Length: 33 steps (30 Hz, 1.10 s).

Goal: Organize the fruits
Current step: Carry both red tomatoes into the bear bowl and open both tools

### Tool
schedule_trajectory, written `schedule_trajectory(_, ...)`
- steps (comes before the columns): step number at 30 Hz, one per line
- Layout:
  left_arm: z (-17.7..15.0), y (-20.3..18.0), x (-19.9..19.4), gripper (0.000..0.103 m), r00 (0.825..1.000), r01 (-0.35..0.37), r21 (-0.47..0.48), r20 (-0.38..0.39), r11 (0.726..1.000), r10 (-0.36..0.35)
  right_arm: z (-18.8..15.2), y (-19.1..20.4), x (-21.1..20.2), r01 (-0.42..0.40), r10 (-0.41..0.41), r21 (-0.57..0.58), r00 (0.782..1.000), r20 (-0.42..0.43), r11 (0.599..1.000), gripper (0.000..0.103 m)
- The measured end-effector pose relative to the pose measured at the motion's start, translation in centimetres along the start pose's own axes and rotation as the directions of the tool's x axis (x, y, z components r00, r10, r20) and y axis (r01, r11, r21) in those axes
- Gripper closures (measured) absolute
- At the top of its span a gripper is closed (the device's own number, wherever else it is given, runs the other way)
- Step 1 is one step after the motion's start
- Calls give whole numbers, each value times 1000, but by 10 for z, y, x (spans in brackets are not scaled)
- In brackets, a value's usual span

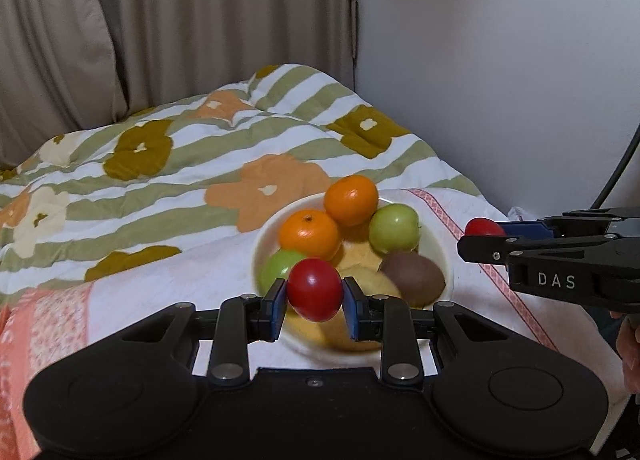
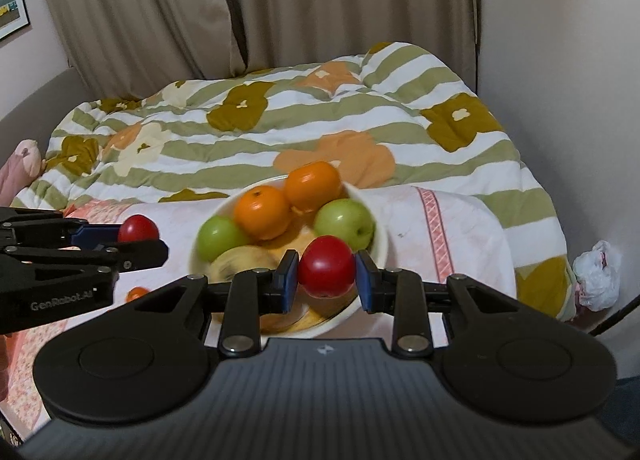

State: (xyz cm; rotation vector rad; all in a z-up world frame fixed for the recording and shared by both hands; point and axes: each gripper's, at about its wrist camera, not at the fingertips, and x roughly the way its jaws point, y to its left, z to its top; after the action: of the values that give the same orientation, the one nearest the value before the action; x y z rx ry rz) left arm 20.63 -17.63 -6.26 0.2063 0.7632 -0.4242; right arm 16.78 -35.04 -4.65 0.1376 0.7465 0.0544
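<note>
Red fruit in both grippers — the left gripper (image 1: 315,298) has its jaws closed on one red apple (image 1: 315,289), held over the near rim of the cream bowl (image 1: 442,250). The right gripper (image 2: 327,274) likewise clamps a second red apple (image 2: 327,266) above the same bowl. Two oranges (image 1: 310,234), two green apples (image 1: 394,228) and a brown kiwi (image 1: 414,278) lie inside. The bowl sits on a white cloth (image 1: 168,292) on the bed — beside a floral quilt (image 1: 180,164).
</note>
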Motion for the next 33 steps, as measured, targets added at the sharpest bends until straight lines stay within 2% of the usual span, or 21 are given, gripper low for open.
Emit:
schedule_trajectory(12, 27, -30, 75, 70, 998, 11, 45, -66, 999, -8, 10, -37, 47, -15, 16, 33, 999, -40, 999, 58)
schedule_trajectory(21, 28, -45, 99, 69, 993, 2, 95, -115, 996, 9, 9, -53, 61, -12, 16, 65, 998, -64, 998, 58)
schedule_trajectory(23, 29, -45, 98, 52, 994, -9, 92, -107, 996, 19, 9, -55, 62, -11, 16, 64, 998, -65, 998, 58)
schedule_trajectory(24, 28, -45, 95, 34, 995, -14, 94, -95, 995, 23, 9, -55, 62, -11, 15, 62, 998, -65, 998, 58)
schedule_trajectory(25, 28, -45, 93, 22, 996, -22, 95, -82, 995, 30, 9, -55, 62, -11, 15, 62, 998, -64, 998, 58)
schedule_trajectory(33, 23, -26, 71, 19, 997, -44, 25, -60, 999, 45, 15, -46, 63, -35, 36, 32, 998, -59, 999, 58)
